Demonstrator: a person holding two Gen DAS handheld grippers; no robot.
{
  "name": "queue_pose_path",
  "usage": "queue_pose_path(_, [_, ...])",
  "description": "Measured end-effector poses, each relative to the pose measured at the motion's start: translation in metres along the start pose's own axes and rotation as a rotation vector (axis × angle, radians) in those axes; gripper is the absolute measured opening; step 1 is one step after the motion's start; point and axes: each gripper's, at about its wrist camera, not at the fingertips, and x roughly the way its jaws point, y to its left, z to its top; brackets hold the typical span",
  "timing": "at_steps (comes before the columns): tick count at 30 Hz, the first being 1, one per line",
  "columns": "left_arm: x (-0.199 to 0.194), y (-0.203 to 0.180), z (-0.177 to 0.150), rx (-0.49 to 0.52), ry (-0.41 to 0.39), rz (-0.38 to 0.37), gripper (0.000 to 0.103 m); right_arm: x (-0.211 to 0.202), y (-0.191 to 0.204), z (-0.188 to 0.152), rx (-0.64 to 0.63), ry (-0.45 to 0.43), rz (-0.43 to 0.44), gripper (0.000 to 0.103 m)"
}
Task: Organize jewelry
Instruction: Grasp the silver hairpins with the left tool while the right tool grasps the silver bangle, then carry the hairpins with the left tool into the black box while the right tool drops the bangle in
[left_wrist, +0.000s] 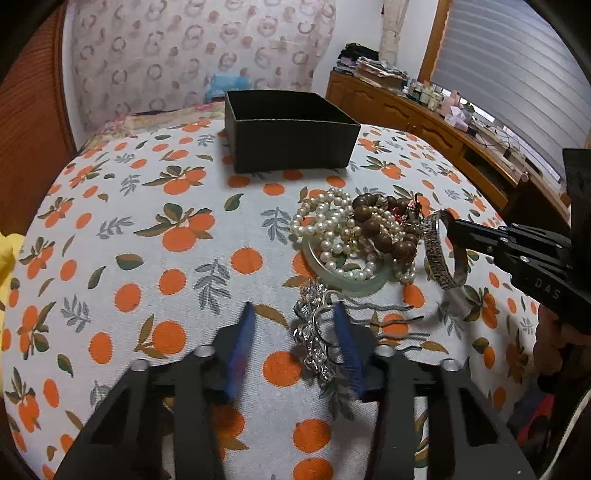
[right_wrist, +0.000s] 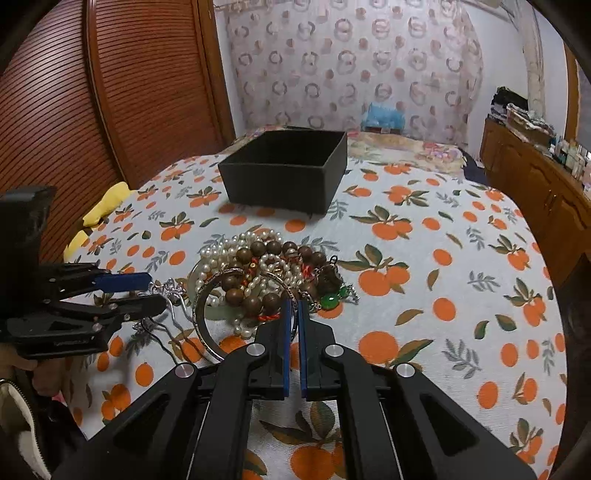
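Orange-printed bedding (left_wrist: 155, 258) is serving as the work surface in a bedroom, with a louvred wooden door and patterned wall behind it and a cluttered wooden sideboard (left_wrist: 424, 110) running along one side.

At the far end of the bed, a black box (left_wrist: 291, 129) is sitting open, and nothing is showing inside it in either view, so the sorting appears to be only beginning. Nearly all the jewelry is lying in one tangled heap (right_wrist: 266, 280) near the middle of the bed: pearl strands (left_wrist: 325, 225), brown wooden beads (left_wrist: 384, 225), a pale green bangle (left_wrist: 347, 282), and a small green-stone piece (right_wrist: 332, 300) at the heap's right edge.

Reaching in from the right, the right gripper (right_wrist: 294, 314) is pinching the rim of an engraved silver bangle (left_wrist: 439, 254), its blue-padded fingers nearly together on the metal; the bangle is standing tilted at the heap's near edge, apparently partly raised, though whether it is clear of the cloth cannot be told.

Beside it, the left gripper (left_wrist: 295, 325) is hovering with its fingers spread wide over a silver filigree hair comb (left_wrist: 317, 339), which is lying on the cloth just in front of the heap, one blue pad (left_wrist: 347, 347) crossing it. Nothing is being gripped there yet.

Everything apparently has yet to travel to the box, well apart from both tools.
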Motion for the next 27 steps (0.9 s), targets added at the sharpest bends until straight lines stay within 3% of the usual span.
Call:
queue_pose_path(2, [0.0, 0.0, 0.0, -0.004, 0.002, -0.037, 0.016, -0.002, -0.001, 0.0, 0.0, -0.006, -0.001, 0.004])
queue_pose_path(4, [-0.003, -0.001, 0.0, -0.003, -0.016, -0.039, 0.013, -0.004, -0.002, 0.0, 0.001, -0.011, -0.001, 0.004])
queue_pose_path(17, [-0.053, -0.005, 0.01, 0.014, -0.185, -0.036, 0.008, -0.009, 0.002, 0.012, -0.025, -0.037, -0.002, 0.004])
queue_pose_path(27, [-0.076, 0.004, 0.039, 0.027, -0.291, 0.011, 0.008, 0.003, 0.003, 0.06, -0.088, -0.086, -0.024, 0.004])
